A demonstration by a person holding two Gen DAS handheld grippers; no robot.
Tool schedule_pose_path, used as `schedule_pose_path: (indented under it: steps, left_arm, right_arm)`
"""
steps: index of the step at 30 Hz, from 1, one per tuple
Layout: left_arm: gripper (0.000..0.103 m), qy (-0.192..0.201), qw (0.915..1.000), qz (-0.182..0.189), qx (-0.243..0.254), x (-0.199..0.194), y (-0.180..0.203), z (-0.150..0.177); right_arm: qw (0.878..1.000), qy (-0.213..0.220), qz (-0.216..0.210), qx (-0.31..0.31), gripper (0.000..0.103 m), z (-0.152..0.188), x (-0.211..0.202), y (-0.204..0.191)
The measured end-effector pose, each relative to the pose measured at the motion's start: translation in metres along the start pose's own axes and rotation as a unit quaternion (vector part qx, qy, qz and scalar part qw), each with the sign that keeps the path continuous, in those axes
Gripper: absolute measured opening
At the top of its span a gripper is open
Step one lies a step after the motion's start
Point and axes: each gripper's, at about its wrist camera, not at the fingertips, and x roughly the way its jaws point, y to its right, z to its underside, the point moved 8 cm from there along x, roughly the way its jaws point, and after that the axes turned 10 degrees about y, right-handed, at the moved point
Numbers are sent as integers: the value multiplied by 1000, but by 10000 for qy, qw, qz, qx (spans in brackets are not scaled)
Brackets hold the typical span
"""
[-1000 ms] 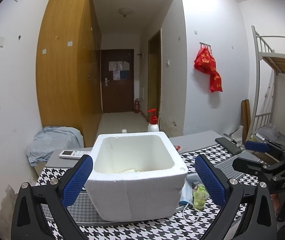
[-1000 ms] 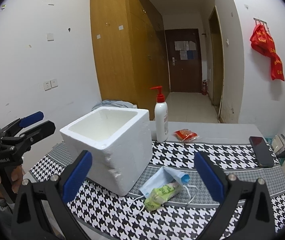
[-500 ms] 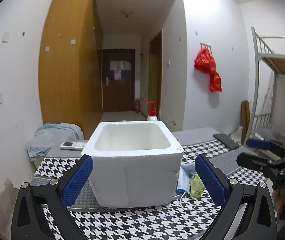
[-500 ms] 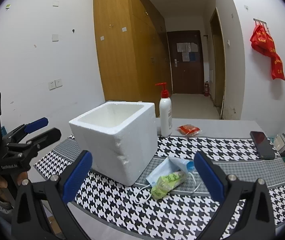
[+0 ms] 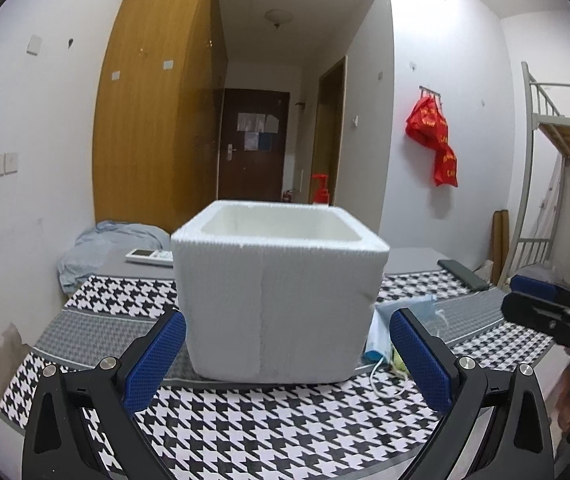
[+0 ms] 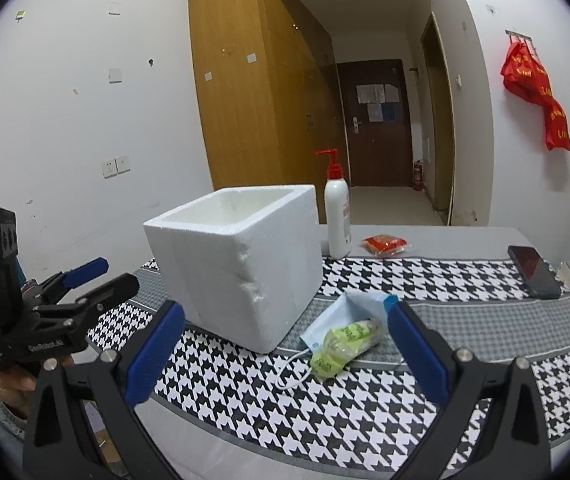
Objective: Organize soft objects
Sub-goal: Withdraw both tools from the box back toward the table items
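A white foam box (image 5: pixel 281 292) (image 6: pixel 241 260) stands open-topped on the houndstooth tablecloth (image 6: pixel 365 392). To its right lie a blue face mask (image 6: pixel 349 316) and a yellow-green packet (image 6: pixel 345 344) on top of it; both peek out beside the box in the left wrist view (image 5: pixel 381 332). A red snack packet (image 6: pixel 385 245) lies farther back. My left gripper (image 5: pixel 285 364) is open and empty, low in front of the box. My right gripper (image 6: pixel 285 356) is open and empty, in front of the mask and packet.
A pump bottle (image 6: pixel 337 216) stands behind the box. A black phone (image 6: pixel 533 272) lies at the right, a white remote (image 5: pixel 149 257) at the back left. A grey cloth bundle (image 5: pixel 97 248) lies left of the table. A bunk bed (image 5: pixel 557 184) stands right.
Both grippers have dropped lower and pulled back toward the table's front edge. The box's inside has gone out of sight. Both stayed open.
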Motion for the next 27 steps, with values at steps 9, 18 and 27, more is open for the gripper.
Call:
schedule_pose_path:
  steps: [9,18,27]
  left_arm:
    - [102,-66,9998,147,90,10,10,17]
    - [102,-4,9992,301,255,14,26,20]
    - [102,-112,9968,692,382,24,54,24]
  right_arm:
    - [9995,11,220,204,103,14,-3,22]
    - [9992,-23,257,321,103,23,-2,33]
    - [9980,-44,522,349,103,29,-7,49]
